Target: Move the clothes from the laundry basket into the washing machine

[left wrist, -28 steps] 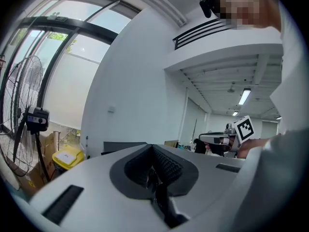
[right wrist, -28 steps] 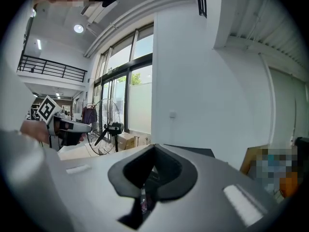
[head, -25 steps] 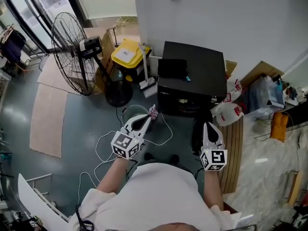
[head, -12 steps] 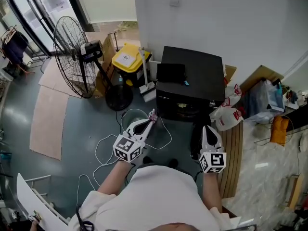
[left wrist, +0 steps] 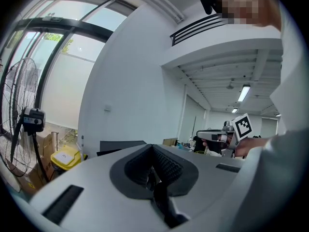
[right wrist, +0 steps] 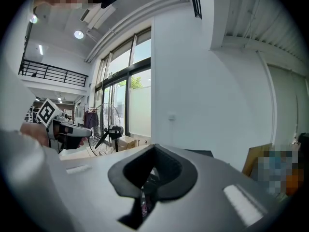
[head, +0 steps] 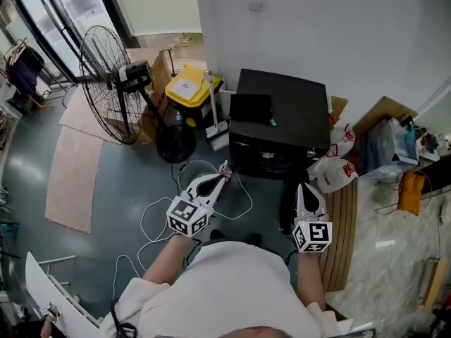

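Where its jaws meet, the left gripper (head: 222, 174) pinches a small pink-patterned cloth (head: 225, 165), and the right gripper (head: 306, 186) is clamped on a dark garment (head: 287, 206) hanging at lower centre. Above them the black washing machine (head: 282, 104) shows a shadowed front opening, contents unclear; the yellow bin (head: 187, 84) at upper left is lidded.
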{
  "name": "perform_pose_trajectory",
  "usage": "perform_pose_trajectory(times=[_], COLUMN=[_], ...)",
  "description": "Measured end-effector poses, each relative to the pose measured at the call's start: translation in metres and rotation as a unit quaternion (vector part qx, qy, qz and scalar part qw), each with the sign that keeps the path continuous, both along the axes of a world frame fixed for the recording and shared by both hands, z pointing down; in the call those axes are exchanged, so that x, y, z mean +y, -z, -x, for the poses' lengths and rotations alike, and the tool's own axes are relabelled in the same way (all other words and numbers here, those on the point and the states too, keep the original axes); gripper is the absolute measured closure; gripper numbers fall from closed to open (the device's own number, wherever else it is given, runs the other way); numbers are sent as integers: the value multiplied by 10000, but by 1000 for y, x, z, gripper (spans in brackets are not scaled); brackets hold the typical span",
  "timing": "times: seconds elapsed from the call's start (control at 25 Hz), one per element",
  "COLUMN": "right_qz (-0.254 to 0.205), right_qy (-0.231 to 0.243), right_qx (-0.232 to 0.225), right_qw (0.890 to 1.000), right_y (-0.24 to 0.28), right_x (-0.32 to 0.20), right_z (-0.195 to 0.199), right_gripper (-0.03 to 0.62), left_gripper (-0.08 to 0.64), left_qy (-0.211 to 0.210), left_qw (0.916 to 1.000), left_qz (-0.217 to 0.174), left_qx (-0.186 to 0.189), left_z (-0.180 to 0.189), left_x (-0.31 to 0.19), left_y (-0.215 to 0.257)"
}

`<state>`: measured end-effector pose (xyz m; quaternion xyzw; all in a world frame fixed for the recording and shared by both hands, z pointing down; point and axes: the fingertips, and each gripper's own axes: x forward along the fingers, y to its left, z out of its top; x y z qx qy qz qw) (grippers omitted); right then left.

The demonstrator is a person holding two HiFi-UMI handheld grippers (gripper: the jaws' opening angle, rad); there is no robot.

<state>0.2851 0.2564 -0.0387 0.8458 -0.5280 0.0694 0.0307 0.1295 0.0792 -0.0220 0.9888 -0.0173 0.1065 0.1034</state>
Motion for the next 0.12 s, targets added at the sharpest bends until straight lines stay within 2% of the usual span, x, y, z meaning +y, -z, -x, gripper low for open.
perform_pose_trajectory(times=[0.12], right_qz=[-5], right_qy=[-13], right_qx=[-15], right_qw=[10000], right_y=[0], right_x=[0], right_z=[-3], right_gripper=[581], left_gripper=[555], left_qy=[12], left_qw=[10000], left_qz=[-21], left_qx=[-18], left_z=[-2], left_x=[-2], left_y=[1])
